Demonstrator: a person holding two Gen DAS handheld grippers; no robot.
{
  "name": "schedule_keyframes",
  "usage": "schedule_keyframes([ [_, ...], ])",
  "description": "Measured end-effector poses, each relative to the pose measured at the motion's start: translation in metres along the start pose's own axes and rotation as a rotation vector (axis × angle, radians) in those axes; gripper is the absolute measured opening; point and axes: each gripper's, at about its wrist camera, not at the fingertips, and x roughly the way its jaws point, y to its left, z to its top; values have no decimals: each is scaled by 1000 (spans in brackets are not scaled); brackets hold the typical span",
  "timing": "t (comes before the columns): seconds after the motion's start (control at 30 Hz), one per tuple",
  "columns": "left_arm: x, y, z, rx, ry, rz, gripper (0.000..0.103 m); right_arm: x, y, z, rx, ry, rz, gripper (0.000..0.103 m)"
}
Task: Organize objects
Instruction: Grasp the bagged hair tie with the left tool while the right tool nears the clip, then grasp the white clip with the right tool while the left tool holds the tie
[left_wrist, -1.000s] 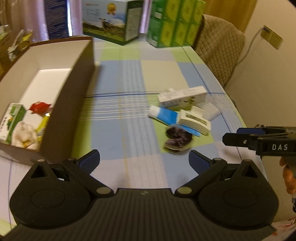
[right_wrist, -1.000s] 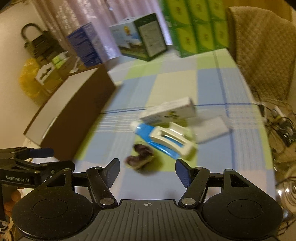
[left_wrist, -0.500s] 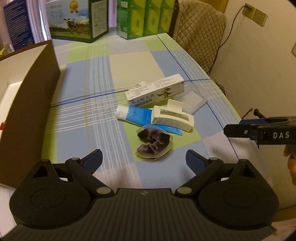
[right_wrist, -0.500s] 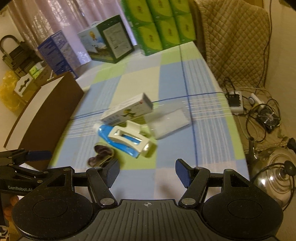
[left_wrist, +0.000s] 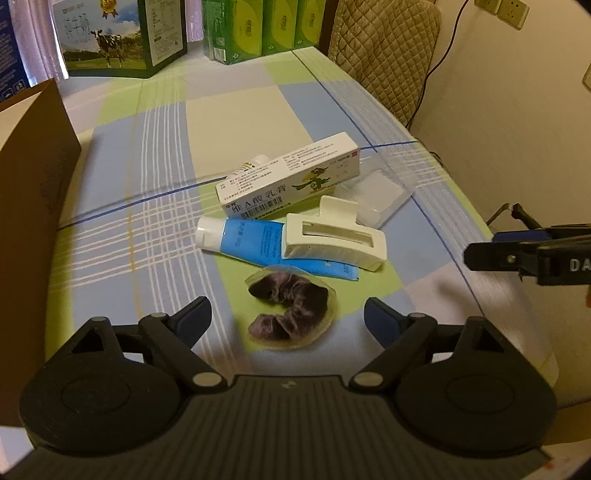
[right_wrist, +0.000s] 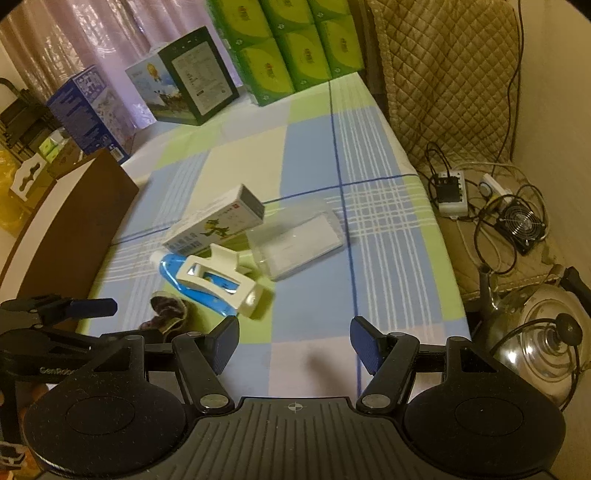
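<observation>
Now both grippers hang above the checked table (left_wrist: 155, 155) with jaws apart and empty: the left gripper (left_wrist: 287, 318) over the scrunchie (left_wrist: 290, 310), the right gripper (right_wrist: 294, 341) nearer the table's edge. Beyond the scrunchie lie a blue tube (left_wrist: 251, 242), a white clip (left_wrist: 332, 240) on it, a carton (left_wrist: 291, 179) and a clear case (left_wrist: 376, 192), with the brown box (left_wrist: 33, 206) at left.

My left view's edge cuts off the brown box (left_wrist: 33, 206), so I cannot see inside it. The white hair clip (left_wrist: 332, 240) covers part of the blue tube (left_wrist: 251, 243). My right claw (left_wrist: 480, 254) enters cropped, its lettering incomplete. My left claw (right_wrist: 92, 308) hides part of the dark scrunchie (right_wrist: 166, 308).
</observation>
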Motion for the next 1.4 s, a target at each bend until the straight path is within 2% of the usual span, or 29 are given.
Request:
schedule_keyframes([
  [0.23,21,-2,8,5,18,13,83,3,-10,4,13,7,-10,64],
  [0.3,27,-4,9,11,24,10,73,4,-12,5,14,9,-8,64],
  [0.43,34,-3,8,-2,43,19,61,8,-12,8,1,8,1,64],
  [0.53,33,-1,7,-20,42,10,44,12,-8,11,-26,6,15,64],
  [0.57,31,0,6,-23,40,9,34,14,-6,12,-40,6,22,64],
  [0.63,28,2,5,-36,36,6,28,18,-1,14,-69,6,37,64],
  [0.67,26,4,4,-46,31,6,21,20,2,14,-83,3,44,64],
  [0.77,19,10,2,-67,17,36,17,26,12,16,-139,-21,79,64],
  [1.03,-4,42,-10,-171,-2,101,17,47,37,28,-376,-79,168,64],
  [1.23,-15,59,-27,-232,3,136,17,74,51,30,-517,-38,216,64],
  [1.4,-21,64,-37,-261,9,146,17,95,63,25,-618,-20,204,64],
])
